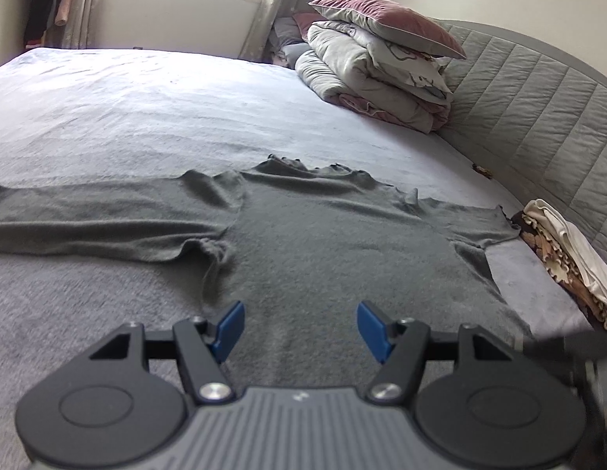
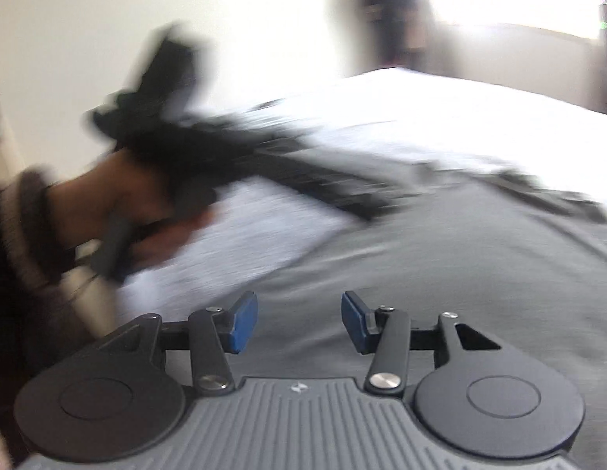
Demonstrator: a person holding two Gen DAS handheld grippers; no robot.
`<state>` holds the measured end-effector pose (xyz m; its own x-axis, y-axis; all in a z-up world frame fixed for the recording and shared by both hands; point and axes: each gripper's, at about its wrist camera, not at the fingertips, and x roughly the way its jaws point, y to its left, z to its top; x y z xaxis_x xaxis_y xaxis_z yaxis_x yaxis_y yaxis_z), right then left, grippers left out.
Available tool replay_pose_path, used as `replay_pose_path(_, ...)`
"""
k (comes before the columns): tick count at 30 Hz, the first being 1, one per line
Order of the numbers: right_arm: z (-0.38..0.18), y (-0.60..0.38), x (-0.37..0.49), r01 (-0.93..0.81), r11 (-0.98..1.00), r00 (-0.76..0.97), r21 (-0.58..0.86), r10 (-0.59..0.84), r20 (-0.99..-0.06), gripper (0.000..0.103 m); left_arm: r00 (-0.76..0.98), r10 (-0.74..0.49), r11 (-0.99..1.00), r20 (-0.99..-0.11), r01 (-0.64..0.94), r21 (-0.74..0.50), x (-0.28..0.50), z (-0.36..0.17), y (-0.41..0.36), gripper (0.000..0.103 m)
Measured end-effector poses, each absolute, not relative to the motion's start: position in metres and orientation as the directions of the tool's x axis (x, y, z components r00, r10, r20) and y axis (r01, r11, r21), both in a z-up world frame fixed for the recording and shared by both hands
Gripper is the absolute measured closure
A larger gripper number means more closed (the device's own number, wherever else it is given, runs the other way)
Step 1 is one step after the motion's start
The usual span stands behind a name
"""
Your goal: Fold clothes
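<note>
**Both tongs empty above a spread grey top**

The left tongs [image 1: 299, 327] hang wide apart with nothing between the blue pads [image 1: 229, 327], pointing down over the lower middle of the grey top [image 1: 342, 250]. The right tongs [image 2: 299, 323] stand a little narrower, also empty, with grey cloth below them but not pinched.

The grey top lies flat on the bed [image 1: 127, 109], front or back up I cannot tell, its neck away from the left camera, one long sleeve [image 1: 88, 215] stretched out to the left, the other sleeve [image 1: 475, 223] shorter in view and reaching toward a small pile of folded cloth [image 1: 565, 250] at the bed's edge. No fold looks started yet.

What could go wrong: the knit looks soft and limp, and there are puckers at the left armpit. A pinch taken through only one layer would likely drag the top out of square, and a fast lift could pull the whole garment along the sheet. The right sleeve end lies close to the folded pile, so a sweep there may snag it.

The left view is sharp and shows the whole garment, the stacked quilts and pillow [image 1: 385, 19], and the padded headboard [image 1: 538, 90]. The right view is smeared; it alone shows the person's left hand [image 2: 146, 192] gripping its tool, with a striped cuff [image 2: 21, 235], over the sheet beside the top.
</note>
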<state>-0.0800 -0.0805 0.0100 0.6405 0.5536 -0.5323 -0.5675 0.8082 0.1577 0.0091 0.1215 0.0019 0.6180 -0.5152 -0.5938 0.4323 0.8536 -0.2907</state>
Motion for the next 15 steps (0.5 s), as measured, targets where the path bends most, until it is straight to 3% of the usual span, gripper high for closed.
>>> replay_pose_path(9, -0.005, -0.162, -0.024, -0.228, 0.967, 0.792, 0.111, 0.25, -0.557, 0.052, 0.612, -0.565, 0.82, -0.553, 0.491, -0.295, 0.032, -0.01, 0.089, 0.037)
replay_pose_path(15, -0.033, -0.187, -0.008, -0.154, 0.982, 0.774, 0.112, 0.19, -0.603, 0.05, 0.588, -0.558, 0.81, -0.585, 0.539, -0.232, 0.038, -0.033, 0.069, 0.037)
